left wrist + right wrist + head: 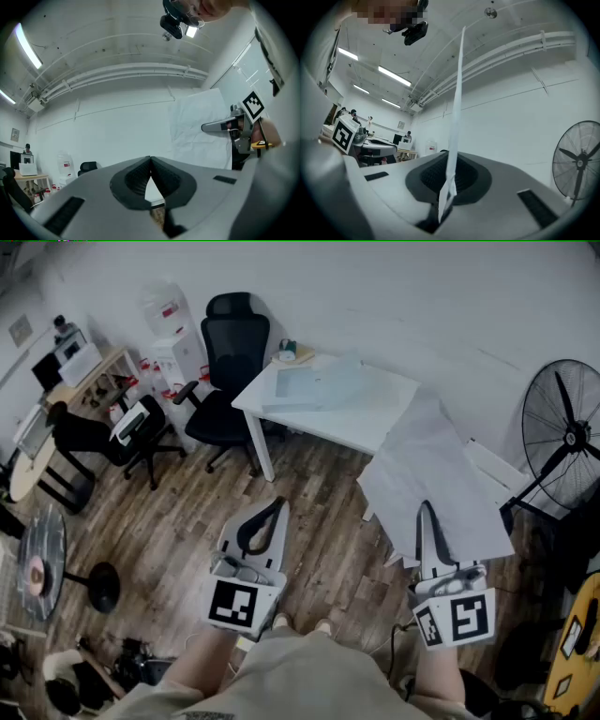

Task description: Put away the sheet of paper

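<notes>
Closest in, the left gripper (277, 506) hangs over the wooden floor (178, 521), jaws pressed together with nothing between them. Right beside it, the right gripper (427, 508) is clamped tight on the bottom edge of the sheet of paper (427, 460). The creased sheet stands up out of the jaws, held in the air just short of the white worktop (380, 409). On that worktop, pale flat sheets (309, 385) lie spread out. Further back, a black office chair (230, 357) is by the worktop's far end, a water dispenser (167, 324) stands at the wall, and a standing fan (567, 432) sits off to the right.
</notes>
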The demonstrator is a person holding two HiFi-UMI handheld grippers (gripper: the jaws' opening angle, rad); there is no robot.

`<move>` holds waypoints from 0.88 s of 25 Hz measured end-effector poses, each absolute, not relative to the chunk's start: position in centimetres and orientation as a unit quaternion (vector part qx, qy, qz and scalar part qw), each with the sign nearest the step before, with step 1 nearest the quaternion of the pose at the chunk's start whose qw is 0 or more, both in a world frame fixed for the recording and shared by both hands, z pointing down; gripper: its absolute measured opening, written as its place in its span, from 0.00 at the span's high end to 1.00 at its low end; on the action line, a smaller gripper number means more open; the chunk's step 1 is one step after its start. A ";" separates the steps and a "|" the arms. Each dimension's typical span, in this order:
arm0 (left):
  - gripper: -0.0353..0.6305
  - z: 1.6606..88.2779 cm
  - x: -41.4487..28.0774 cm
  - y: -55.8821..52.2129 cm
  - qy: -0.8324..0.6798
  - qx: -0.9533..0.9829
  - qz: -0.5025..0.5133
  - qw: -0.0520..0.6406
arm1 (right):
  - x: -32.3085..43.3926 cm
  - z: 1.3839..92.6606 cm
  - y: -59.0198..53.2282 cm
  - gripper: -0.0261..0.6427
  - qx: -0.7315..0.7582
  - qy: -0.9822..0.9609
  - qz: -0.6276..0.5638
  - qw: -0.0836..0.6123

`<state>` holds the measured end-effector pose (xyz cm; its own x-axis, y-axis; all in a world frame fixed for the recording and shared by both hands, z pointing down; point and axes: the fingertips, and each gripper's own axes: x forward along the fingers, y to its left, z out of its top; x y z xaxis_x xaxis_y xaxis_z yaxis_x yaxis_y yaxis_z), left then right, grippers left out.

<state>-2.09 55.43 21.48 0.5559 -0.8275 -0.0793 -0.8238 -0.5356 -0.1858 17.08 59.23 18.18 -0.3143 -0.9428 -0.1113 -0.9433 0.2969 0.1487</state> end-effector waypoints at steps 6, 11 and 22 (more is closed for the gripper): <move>0.92 21.4 -1.9 55.8 0.474 -0.875 -0.008 0.098 | 17.6 17.9 59.3 0.93 -0.585 0.806 0.090 0.015; 0.92 21.3 -1.6 55.6 0.475 -0.874 -0.012 0.098 | 17.8 18.0 58.9 0.93 -0.582 0.808 0.086 0.016; 0.92 21.5 -1.1 54.6 0.474 -0.875 -0.013 0.102 | 18.6 19.9 57.7 0.93 -0.578 0.813 0.068 0.012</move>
<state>-1.06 54.56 21.49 0.5506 -0.8316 -0.0730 -0.8262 -0.5303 -0.1903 18.57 57.74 19.89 -0.3305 -0.9386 -0.0989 -0.9419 0.3214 0.0972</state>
